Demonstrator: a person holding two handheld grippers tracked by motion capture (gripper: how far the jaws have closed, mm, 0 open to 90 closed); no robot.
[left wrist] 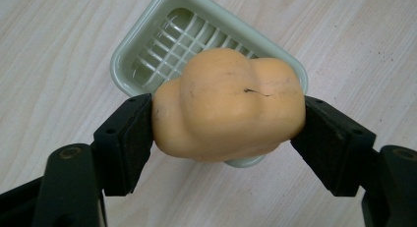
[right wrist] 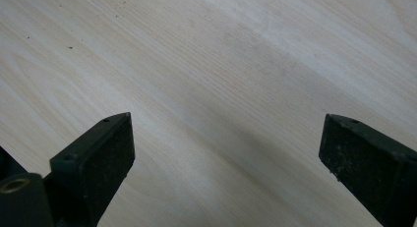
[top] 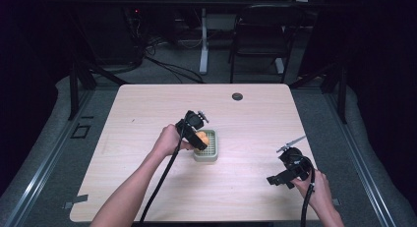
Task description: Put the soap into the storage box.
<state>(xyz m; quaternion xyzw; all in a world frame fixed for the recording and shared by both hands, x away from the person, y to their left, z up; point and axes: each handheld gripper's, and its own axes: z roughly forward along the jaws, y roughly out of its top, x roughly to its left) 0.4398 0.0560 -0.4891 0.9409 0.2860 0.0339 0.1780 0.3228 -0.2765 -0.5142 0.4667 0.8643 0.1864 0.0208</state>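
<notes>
Over the tray [left wrist: 129, 55], mid-table, your left gripper [left wrist: 223, 124] clamped the bun [left wrist: 228, 109]; right gripper [right wrist: 226, 153] gaped empty. Off-centre release could tip it over the rim.

A lab-like recording room: a pale wooden table [top: 147, 104] stands alone at the centre of the frame, dark curtains at both sides, cables [top: 167, 65] trailing over grey floor at top, beside a black chair [top: 260, 35].

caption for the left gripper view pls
Left gripper fingers clamp an orange bun-shaped toy above a pale green slatted tray.
</notes>
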